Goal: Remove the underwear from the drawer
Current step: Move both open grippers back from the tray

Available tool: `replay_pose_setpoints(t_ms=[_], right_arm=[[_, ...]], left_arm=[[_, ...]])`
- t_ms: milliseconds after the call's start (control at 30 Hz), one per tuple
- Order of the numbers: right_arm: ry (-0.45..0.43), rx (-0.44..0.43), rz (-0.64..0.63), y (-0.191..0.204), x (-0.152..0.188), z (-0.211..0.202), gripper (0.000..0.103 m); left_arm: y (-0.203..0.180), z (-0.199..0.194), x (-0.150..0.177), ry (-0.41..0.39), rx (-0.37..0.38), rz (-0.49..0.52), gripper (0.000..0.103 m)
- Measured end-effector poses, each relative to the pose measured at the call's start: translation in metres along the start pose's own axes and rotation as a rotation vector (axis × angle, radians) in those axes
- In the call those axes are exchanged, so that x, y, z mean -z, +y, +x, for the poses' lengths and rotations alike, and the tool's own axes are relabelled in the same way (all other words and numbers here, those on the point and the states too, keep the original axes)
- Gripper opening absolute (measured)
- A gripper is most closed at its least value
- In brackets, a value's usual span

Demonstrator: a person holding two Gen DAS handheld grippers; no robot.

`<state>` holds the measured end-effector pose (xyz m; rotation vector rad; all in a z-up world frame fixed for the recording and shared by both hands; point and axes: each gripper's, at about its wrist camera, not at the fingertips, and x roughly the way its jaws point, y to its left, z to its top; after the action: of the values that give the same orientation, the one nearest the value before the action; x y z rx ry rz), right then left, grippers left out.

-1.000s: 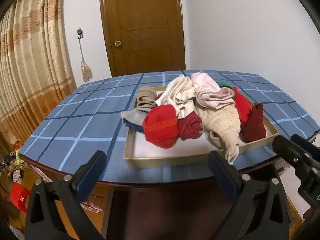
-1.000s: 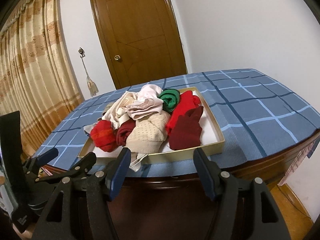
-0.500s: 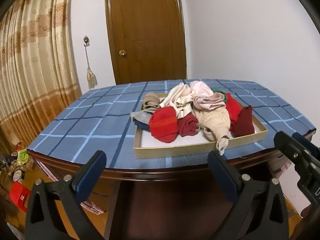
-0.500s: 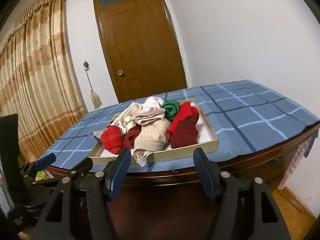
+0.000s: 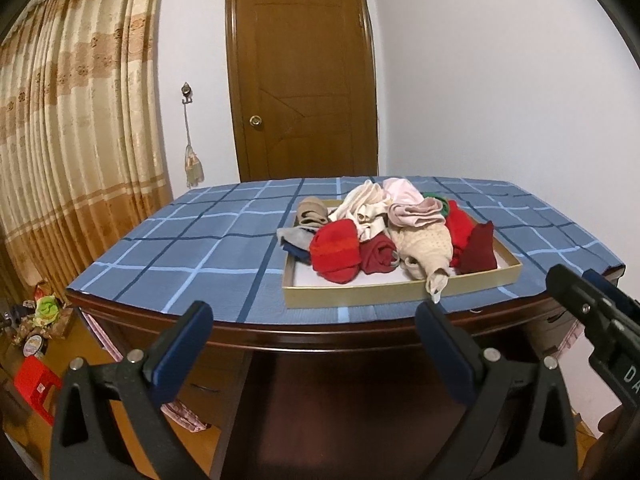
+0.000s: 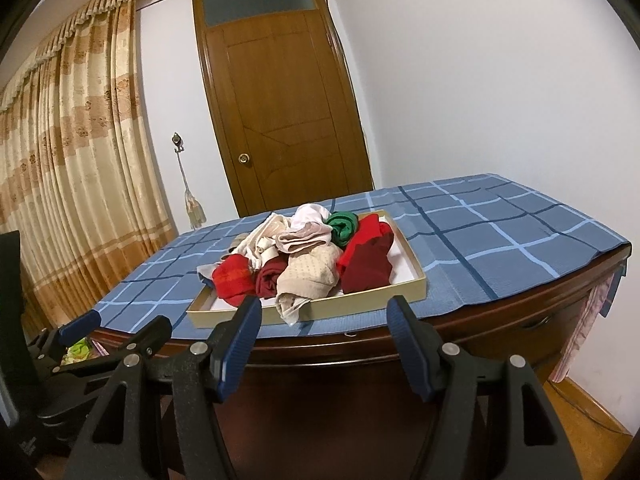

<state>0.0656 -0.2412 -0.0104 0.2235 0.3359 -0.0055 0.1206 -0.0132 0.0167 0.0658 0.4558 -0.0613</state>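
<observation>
A shallow tan drawer tray [image 5: 400, 288] [image 6: 360, 298] sits on the blue checked tablecloth, heaped with underwear: a bright red piece [image 5: 335, 254] [image 6: 234, 278], a dark red roll [image 5: 376, 254], a beige dotted piece [image 5: 424, 246] [image 6: 312, 276] hanging over the front rim, pink and cream pieces [image 5: 404, 208], a green roll [image 6: 342, 226]. My left gripper [image 5: 314, 346] is open and empty, in front of and below the table edge. My right gripper [image 6: 324, 346] is open and empty, also short of the table.
The table [image 5: 352, 336] has a dark wooden edge and a blue checked cloth [image 5: 192, 248]. A wooden door [image 5: 304, 80] and curtains [image 5: 72, 140] stand behind. Clutter and a red stool [image 5: 34, 380] lie on the floor at left.
Both grippers have drawn back and down from the table; the tray now looks smaller and farther. Both stay open and empty.
</observation>
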Motion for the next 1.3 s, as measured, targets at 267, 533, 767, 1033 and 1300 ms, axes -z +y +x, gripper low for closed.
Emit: replay_pose_setpoints(t_ms=[267, 533, 767, 1033, 1300], right_arm=[[-0.009, -0.009, -0.012, 0.004, 0.001, -0.009, 0.068], [-0.03, 0.004, -0.03, 0.008, -0.001, -0.016, 0.068], [-0.04, 0.004, -0.018, 0.006, -0.004, -0.016, 0.068], [-0.039, 0.005, -0.018, 0.006, -0.005, -0.014, 0.068], [-0.042, 0.013, -0.014, 0.003, -0.01, -0.006, 0.068]], left_arm=[[0.0, -0.01, 0.001, -0.019, -0.009, 0.009, 0.103], [0.0, -0.015, 0.001, -0.033, -0.011, 0.021, 0.103], [0.0, -0.015, -0.002, -0.045, -0.023, 0.026, 0.103], [0.001, -0.01, -0.005, -0.05, -0.028, 0.03, 0.103], [0.005, 0.001, -0.006, -0.035, -0.031, 0.017, 0.103]])
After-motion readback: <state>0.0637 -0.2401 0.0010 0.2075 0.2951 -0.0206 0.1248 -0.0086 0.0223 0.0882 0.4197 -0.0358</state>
